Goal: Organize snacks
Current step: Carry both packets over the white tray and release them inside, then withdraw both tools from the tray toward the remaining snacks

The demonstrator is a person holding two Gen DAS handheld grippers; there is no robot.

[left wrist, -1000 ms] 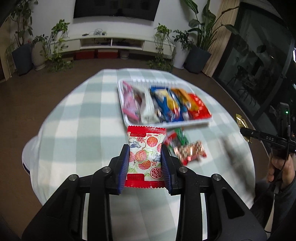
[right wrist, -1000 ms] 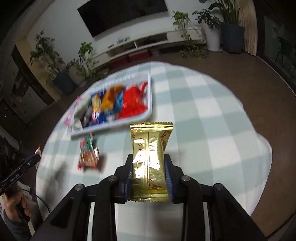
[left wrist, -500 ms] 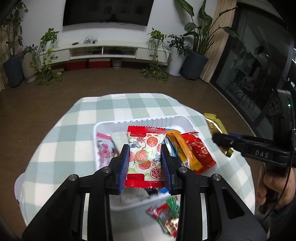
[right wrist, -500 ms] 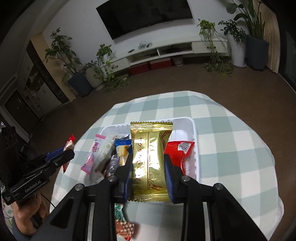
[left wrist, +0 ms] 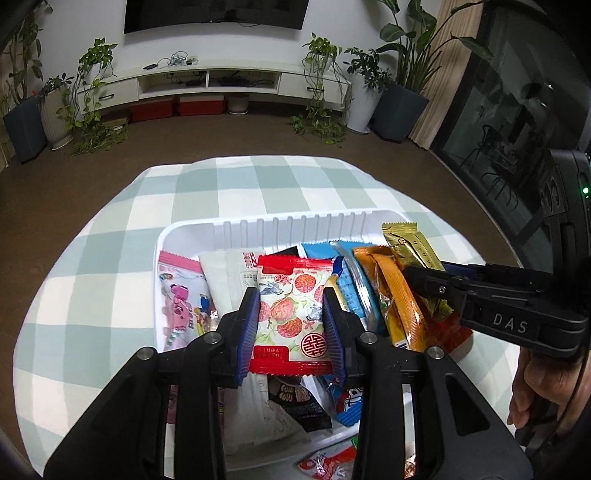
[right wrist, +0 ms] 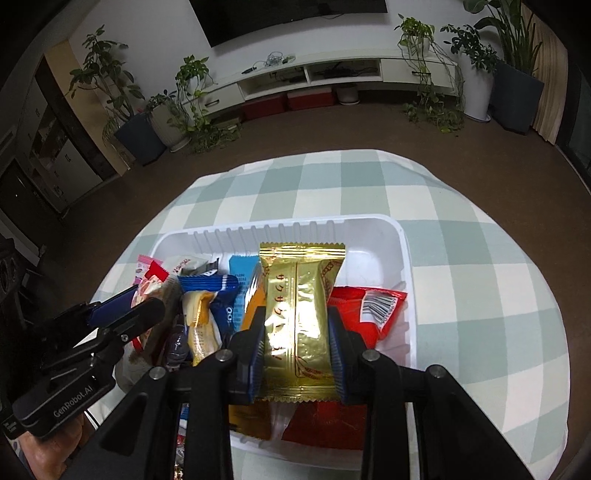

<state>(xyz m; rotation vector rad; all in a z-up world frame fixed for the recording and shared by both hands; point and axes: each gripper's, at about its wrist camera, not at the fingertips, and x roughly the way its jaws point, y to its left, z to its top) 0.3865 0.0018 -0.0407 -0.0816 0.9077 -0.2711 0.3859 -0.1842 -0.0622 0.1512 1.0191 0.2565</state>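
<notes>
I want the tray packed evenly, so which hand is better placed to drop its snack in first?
Probably the right. Its gold packet hangs over the bare end of the white tray, beside the red packet. The left gripper's lychee packet hangs over stacked snacks.

Gold packet [right wrist: 299, 314], white tray [right wrist: 369, 229], green-white checked cloth [right wrist: 461, 229]

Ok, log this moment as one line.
left gripper: holds lychee packet | right gripper: holds gold packet | both over white tray

A home living room: a wall-mounted television [left wrist: 216, 14] above a low white media cabinet [left wrist: 221, 83], potted plants [left wrist: 402, 85] alongside, brown floor [left wrist: 92, 177].
</notes>
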